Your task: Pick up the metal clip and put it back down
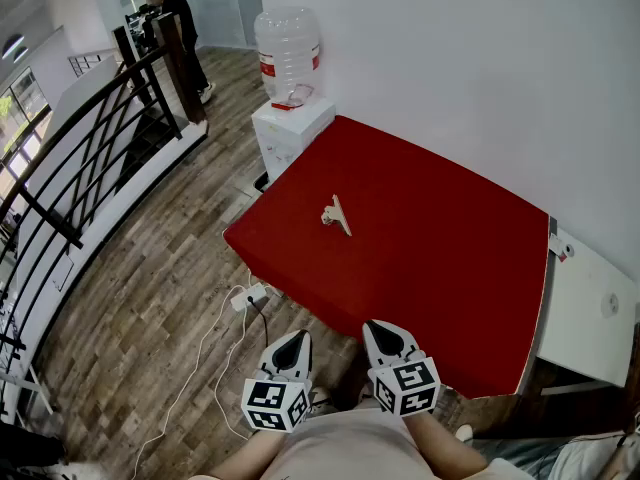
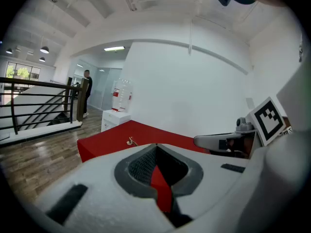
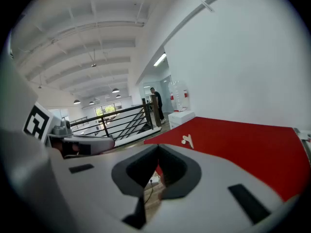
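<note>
The metal clip point(image 1: 336, 215) lies on the red table point(image 1: 430, 258), toward its left half; the left gripper view shows the clip point(image 2: 130, 141) far ahead, and in the right gripper view the clip point(image 3: 186, 140) is small too. Both grippers hang close to my body, short of the table's near edge and well apart from the clip. My left gripper point(image 1: 298, 336) point(image 2: 156, 144) is shut with nothing in it. Beside it, my right gripper point(image 1: 378, 326) point(image 3: 158, 147) has its tips together and holds nothing.
A water dispenser point(image 1: 288, 58) stands on a white cabinet point(image 1: 290, 128) at the table's far left corner. A white desk point(image 1: 590, 313) adjoins the right side. A power strip with cable point(image 1: 250, 296) lies on the wood floor. A black railing point(image 1: 90, 138) runs left; a person point(image 1: 180, 28) stands far off.
</note>
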A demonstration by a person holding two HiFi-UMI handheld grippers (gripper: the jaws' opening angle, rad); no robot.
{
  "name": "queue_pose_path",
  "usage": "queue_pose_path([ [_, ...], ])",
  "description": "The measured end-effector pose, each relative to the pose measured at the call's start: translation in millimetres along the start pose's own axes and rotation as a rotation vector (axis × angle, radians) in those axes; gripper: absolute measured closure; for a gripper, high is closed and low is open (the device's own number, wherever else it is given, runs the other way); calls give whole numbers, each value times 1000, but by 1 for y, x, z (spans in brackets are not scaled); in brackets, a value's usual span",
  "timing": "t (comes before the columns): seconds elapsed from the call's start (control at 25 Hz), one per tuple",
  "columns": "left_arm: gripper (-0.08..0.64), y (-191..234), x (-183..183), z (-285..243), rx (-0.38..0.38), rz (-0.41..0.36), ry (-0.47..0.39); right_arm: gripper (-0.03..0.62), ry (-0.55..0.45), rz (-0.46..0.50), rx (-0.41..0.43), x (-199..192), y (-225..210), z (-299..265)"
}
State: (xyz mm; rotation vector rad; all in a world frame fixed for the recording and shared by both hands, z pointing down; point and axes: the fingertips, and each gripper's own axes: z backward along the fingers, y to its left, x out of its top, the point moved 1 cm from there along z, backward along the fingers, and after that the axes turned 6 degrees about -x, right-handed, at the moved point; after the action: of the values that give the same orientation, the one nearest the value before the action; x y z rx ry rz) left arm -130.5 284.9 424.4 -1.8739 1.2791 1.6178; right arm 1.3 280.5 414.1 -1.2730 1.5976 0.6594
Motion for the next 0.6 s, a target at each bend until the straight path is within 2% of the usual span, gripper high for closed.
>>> queue_pose_path([
  [0.24, 554, 14, -3, 1, -47, -21, 41, 586, -6, -7, -32, -2, 11, -9],
  [0.44, 555, 22, 2, -19, -62, -16, 42, 586, 5, -9, -47, 2, -4, -27],
  [0.6, 555, 40, 12, -51, -47, -14, 55, 586, 3, -15, -38, 15, -24, -61],
])
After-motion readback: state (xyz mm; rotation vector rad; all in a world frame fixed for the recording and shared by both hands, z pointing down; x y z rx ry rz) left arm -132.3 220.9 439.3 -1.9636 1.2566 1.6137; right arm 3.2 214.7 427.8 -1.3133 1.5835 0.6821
